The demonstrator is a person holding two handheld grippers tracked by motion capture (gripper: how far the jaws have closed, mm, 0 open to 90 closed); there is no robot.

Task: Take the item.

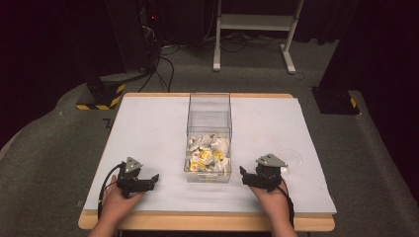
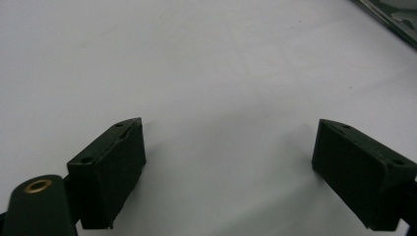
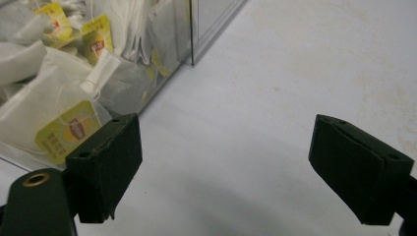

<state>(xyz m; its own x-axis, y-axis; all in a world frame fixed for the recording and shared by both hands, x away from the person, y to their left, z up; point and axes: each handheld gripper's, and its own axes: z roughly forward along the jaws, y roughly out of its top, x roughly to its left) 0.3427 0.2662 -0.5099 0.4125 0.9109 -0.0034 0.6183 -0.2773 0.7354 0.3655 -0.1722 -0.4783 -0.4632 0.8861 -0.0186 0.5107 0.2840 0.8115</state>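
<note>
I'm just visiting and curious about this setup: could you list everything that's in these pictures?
Table: one, white top with a wooden edge, centre of the high view.
Clear plastic box: one, transparent, open-topped, middle of the table.
Tea bags: a heap, too many to count, white with yellow tags, in the box's near end.
Clear round lid: one, transparent, flat on the table beside the right gripper.
White stand: one, on the floor beyond the table.
Left gripper: black, open, near left of the box.
Right gripper: black, open, near right of the box.

A white-topped table (image 1: 148, 128) carries a clear box (image 1: 209, 116) of tea bags (image 1: 207, 155).
</note>
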